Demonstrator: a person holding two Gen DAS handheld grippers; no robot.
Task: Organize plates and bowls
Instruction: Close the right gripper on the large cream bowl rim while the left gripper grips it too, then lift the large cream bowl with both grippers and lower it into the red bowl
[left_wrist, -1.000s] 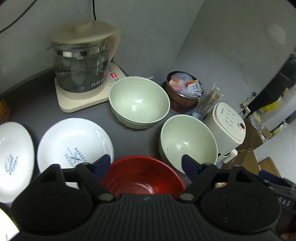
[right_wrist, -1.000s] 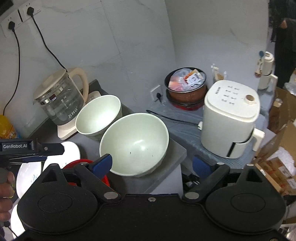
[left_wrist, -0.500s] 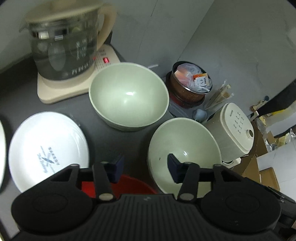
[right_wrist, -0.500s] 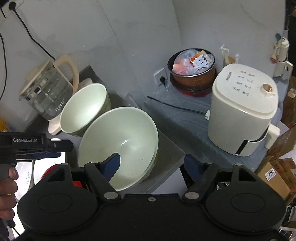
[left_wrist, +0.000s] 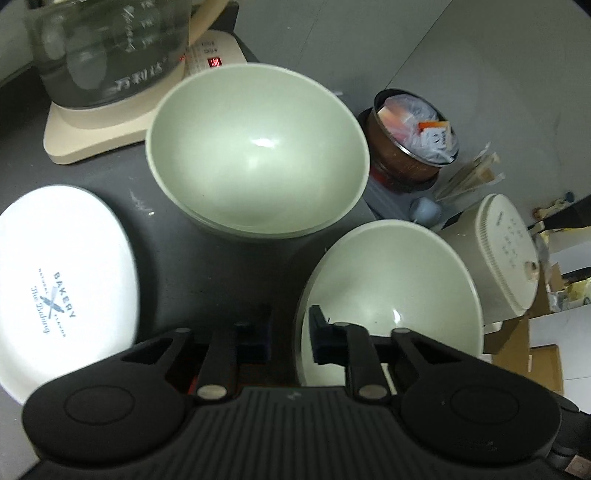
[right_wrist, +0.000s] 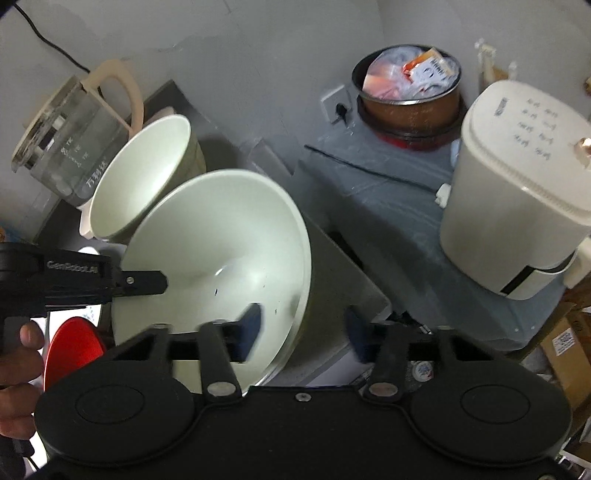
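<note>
Two pale green bowls stand on the dark counter: a far one (left_wrist: 255, 147) by the kettle and a near one (left_wrist: 395, 295) at the counter's right end. My left gripper (left_wrist: 290, 334) straddles the near bowl's left rim, jaws narrowed, one finger inside and one outside. My right gripper (right_wrist: 301, 330) is open and straddles the same bowl's (right_wrist: 221, 258) right rim. The far bowl also shows in the right wrist view (right_wrist: 144, 173). A white "Bakery" plate (left_wrist: 62, 280) lies at left. A red bowl (right_wrist: 74, 347) sits under the left gripper.
A glass kettle (left_wrist: 107, 48) on a cream base stands at the back. Beyond the counter's right edge, on a lower surface, are a brown pot of packets (right_wrist: 410, 88) and a white appliance (right_wrist: 517, 192). Cardboard boxes (right_wrist: 569, 347) lie lower right.
Both grippers moved forward and down onto the near green bowl. The left jaws narrowed around its left rim; the right jaws came around its right rim. The red bowl passed beneath the left gripper.
</note>
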